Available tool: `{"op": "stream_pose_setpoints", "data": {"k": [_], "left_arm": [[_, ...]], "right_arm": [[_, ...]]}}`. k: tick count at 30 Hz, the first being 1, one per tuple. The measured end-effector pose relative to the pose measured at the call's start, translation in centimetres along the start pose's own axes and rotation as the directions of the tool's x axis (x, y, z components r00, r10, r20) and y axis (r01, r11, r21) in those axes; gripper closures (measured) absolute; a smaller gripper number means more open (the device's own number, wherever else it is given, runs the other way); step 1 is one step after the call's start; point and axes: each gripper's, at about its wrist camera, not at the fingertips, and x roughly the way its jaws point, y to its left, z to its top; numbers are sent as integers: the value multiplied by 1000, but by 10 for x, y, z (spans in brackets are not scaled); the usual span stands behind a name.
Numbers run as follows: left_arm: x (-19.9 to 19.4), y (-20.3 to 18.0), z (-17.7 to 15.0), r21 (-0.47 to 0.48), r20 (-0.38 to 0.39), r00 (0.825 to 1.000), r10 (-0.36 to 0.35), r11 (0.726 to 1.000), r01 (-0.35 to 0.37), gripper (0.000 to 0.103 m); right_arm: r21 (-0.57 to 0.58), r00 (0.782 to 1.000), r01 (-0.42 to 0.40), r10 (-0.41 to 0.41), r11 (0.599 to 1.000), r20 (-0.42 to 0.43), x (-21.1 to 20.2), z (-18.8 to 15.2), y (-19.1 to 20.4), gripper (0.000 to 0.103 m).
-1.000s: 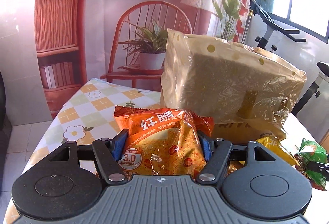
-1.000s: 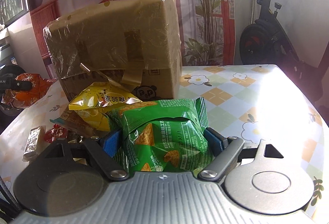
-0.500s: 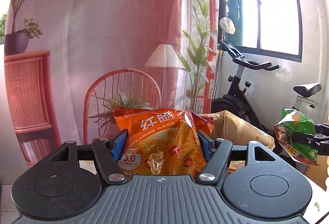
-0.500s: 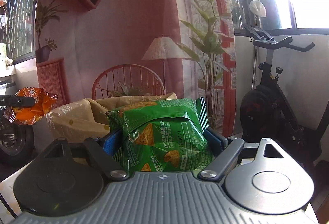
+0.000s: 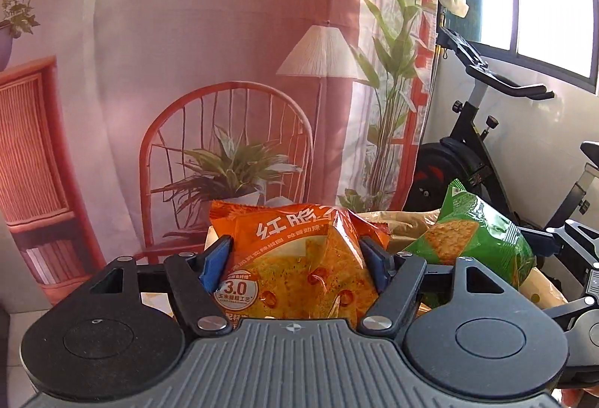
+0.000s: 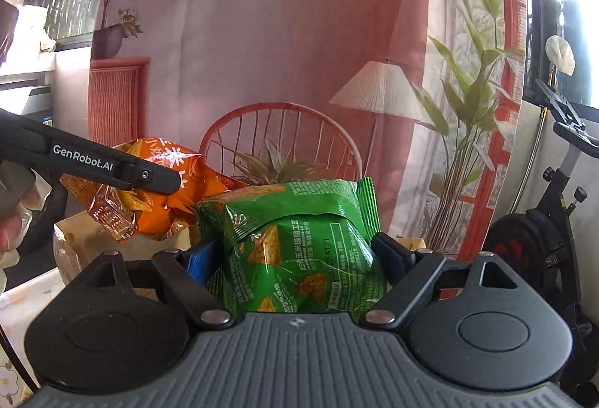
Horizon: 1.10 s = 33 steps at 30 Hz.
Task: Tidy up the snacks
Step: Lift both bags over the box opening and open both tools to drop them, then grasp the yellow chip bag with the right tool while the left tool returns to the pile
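The orange snack bag (image 5: 299, 258) sits between the blue pads of my left gripper (image 5: 295, 258), which holds it by its sides. Those jaws have just been opening a little, with the bag between them; the pads look to be in contact yet, so I judge the grip is loosening rather than released. The green snack bag (image 6: 299, 250) is clamped between the pads of my right gripper (image 6: 299, 258), and that grip is unchanged.

A second ago both bags were low, near the tabletop and beside the lined cardboard box (image 5: 404, 224). Now both are raised and brought together: each bag is visible in the other camera, and the box's crinkled plastic rim lies just below and behind them. The floral tablecloth (image 6: 22, 299) shows only at the left edge of the right view.

Judgement: both bags are positioned over the box opening, so the drop is the step in hand. Risk: the orange bag slipping out before it clears the rim.
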Motion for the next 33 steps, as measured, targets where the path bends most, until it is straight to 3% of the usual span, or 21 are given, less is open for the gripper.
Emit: {"op": "stream_pose_setpoints", "data": {"k": [3, 10, 18, 26, 33], "left_arm": [[5, 2, 1, 2, -4, 1000, -24, 1000, 24, 15], [-8, 13, -9, -30, -8, 999, -31, 999, 30, 15], [-68, 33, -27, -51, 23, 1000, -17, 999, 18, 15], [-118, 57, -81, -97, 19, 998, 57, 994, -55, 15], [-125, 66, -137, -152, -68, 995, 69, 985, -79, 15]], "right_arm": [[24, 998, -23, 25, 999, -49, 15, -5, 3, 12], [101, 998, -25, 30, 995, -51, 9, -8, -9, 11], [185, 998, -64, 60, 981, 23, -46, -13, -12, 10], [199, 997, -35, 22, 979, 70, -97, -52, 11, 9], [244, 999, 5, 8, 970, -53, -105, -104, 23, 9]]}}
